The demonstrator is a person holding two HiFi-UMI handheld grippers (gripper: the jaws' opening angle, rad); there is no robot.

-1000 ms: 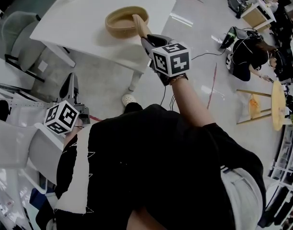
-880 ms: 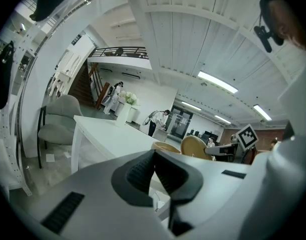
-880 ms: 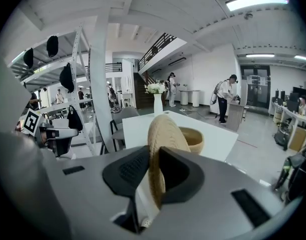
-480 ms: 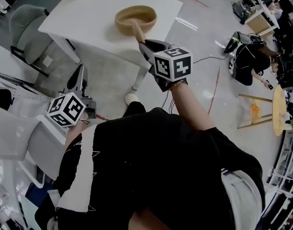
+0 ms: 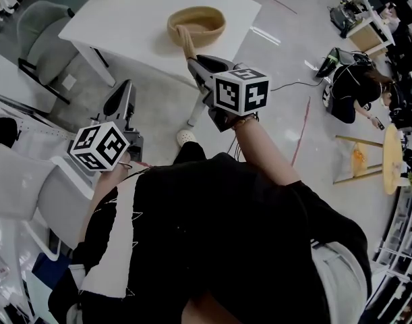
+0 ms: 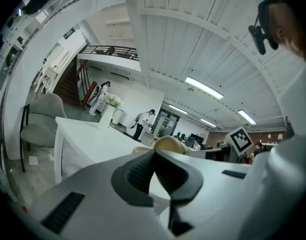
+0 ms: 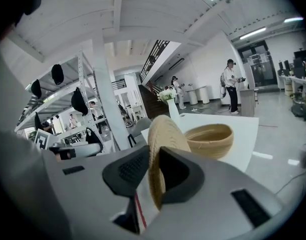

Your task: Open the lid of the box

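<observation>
One white table (image 5: 125,25) lies ahead of both grippers, close beyond the right gripper's tips and farther off from the left one. Ahead of the left gripper and out to its left, a grey chair (image 5: 47,42) stands beside the table. On the tabletop, just ahead of the right gripper (image 5: 194,62), sits the round woven box (image 5: 196,25), its mouth uncovered and facing up.

The matching woven lid (image 5: 185,42) is off the box and stands on edge between the right gripper's jaws. Its disc reaches forward past the tips toward the box's near rim, and whether it touches that rim cannot be told. In the right gripper view the two dark pads press on the lid's faces from either side, so the jaws are set narrow and clamped on it, with the box just beyond and to the right.

The left gripper (image 5: 127,90) is held lower and to the left of the right one. Its jaws are closed together, with nothing between the pads.
</observation>
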